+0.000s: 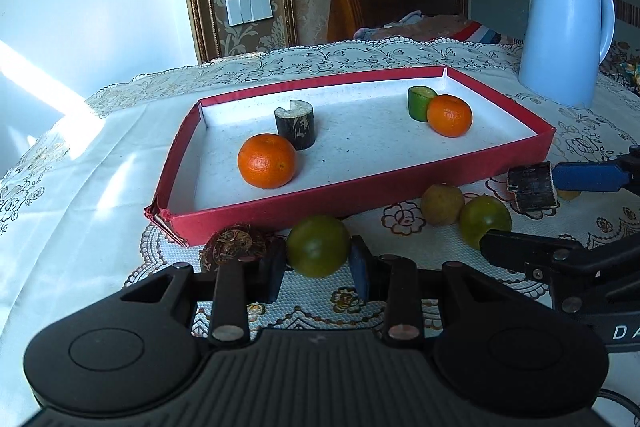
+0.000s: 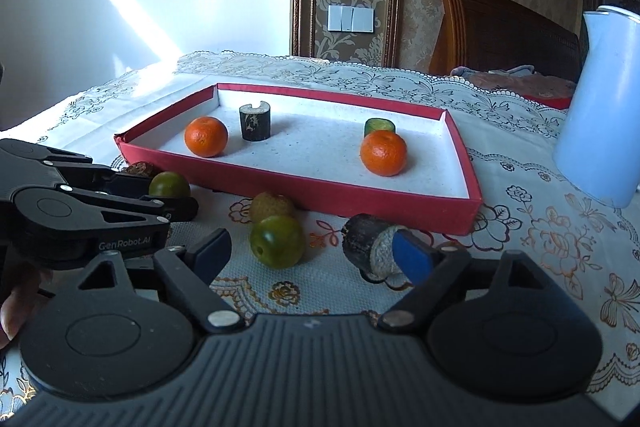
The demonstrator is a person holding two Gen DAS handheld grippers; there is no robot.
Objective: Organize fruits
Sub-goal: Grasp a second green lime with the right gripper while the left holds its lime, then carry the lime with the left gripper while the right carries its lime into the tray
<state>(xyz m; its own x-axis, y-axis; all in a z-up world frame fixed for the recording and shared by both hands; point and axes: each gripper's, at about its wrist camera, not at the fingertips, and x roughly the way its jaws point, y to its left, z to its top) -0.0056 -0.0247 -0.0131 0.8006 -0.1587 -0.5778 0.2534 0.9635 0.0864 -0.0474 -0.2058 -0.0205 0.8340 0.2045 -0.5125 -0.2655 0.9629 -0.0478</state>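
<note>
The green fruit [image 1: 318,246] sits low centre in the left wrist view, just before the red tray [image 1: 360,197], pinched by the left gripper [image 1: 318,267]; the right gripper [image 2: 312,247], spread wide, stands off to its right, empty

Crowded strip in front of the tray, open floor inside it

The shallow red cardboard tray [image 2: 304,189] keeps a wide bare white middle between its left orange-and-dark-cylinder pair [image 2: 206,136] and its right orange with green cylinder [image 2: 383,152]. Its near wall blocks low entry. On the lace-covered bench [image 2: 540,251], a green round fruit [image 2: 277,242], a yellowish fruit [image 2: 272,207] and a dark lying cylinder [image 2: 366,247] crowd the front; the pale blue kettle [image 2: 600,107] walls the right.
</note>
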